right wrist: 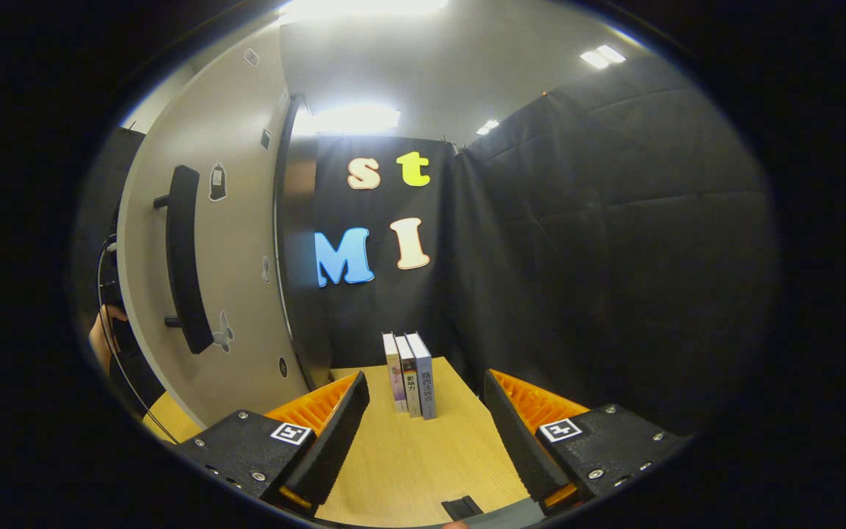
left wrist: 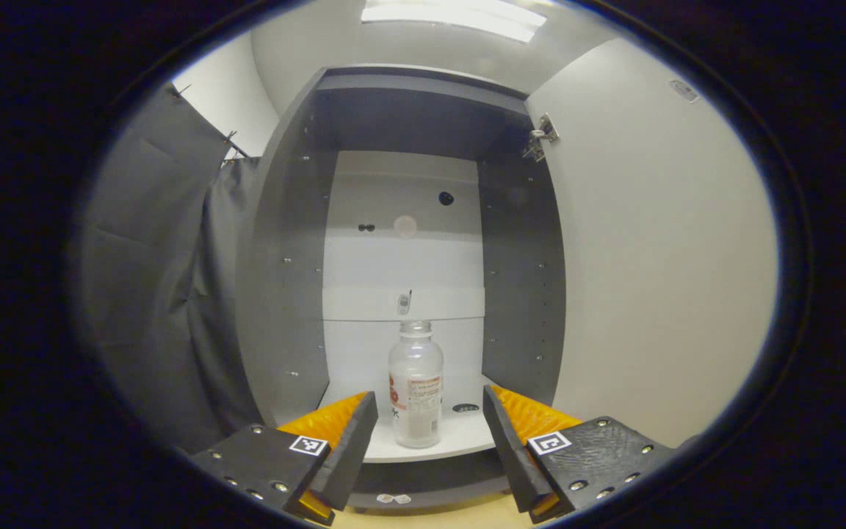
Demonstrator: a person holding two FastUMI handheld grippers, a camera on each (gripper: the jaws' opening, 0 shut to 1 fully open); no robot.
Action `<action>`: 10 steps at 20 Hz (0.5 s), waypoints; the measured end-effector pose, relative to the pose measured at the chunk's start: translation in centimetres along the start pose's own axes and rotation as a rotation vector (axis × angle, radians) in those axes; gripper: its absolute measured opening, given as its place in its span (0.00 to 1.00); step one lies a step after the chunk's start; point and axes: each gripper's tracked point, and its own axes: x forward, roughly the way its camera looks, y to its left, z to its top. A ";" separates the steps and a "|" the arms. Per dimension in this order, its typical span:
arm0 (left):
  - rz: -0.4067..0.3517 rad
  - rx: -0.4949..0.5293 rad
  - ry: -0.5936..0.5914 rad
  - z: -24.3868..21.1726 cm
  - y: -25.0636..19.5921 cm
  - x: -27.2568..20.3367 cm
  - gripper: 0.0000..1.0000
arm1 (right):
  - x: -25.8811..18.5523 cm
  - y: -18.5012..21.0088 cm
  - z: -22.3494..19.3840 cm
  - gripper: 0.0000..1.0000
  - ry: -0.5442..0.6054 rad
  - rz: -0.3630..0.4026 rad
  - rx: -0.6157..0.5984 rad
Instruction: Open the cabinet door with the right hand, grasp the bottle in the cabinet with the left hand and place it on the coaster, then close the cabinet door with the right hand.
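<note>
The bottle (left wrist: 416, 383) stands upright on the white lower shelf (left wrist: 460, 439) of the cabinet (left wrist: 283, 257), near the shelf's front edge and about midway between the dark side walls. It is clear, capped, with a label round its lower half. Standing free like that, with bare shelf on both sides, it leaves room for a finger to pass on each flank, which seems to be why the left gripper (left wrist: 429, 422) is lined up straight on it.

That gripper's fingers are spread wide, one to the left and one to the right of the bottle, and neither touches it. The bottle sits between them but farther in, so the grasp is not yet made; by my reading the reach needs to go deeper before the fingers come together round the body, below the neck.

The cabinet door (left wrist: 658, 257) is swung fully out to the right on its hinge (left wrist: 540, 137), giving the opening free for the reach, so the opening step looks done.

In the right gripper view, the door (right wrist: 239, 242) appears on the left with its long dark handle (right wrist: 184, 257), and the right gripper (right wrist: 427, 426) holds off to the right of it, fingers apart and gripping nothing, over a wooden table (right wrist: 423, 455). Parked near the handle, it is well placed to push the door shut later. Three books (right wrist: 410, 373) stand upright at the table's far end. A small dark flat thing (right wrist: 461, 507) lies at the near edge; whether it is the coaster I cannot tell.
</note>
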 end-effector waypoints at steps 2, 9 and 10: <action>-0.010 0.010 0.017 -0.9 0.3 2.5 0.83 | 0.3 -0.1 -0.2 0.97 0.009 -0.032 0.008; -0.048 0.025 0.065 -3.7 0.6 8.6 0.83 | 1.8 0.8 -1.1 0.97 0.045 -0.094 0.035; -0.050 0.031 0.070 -3.8 0.6 9.0 0.88 | 1.8 1.0 -1.1 0.96 0.046 -0.098 0.033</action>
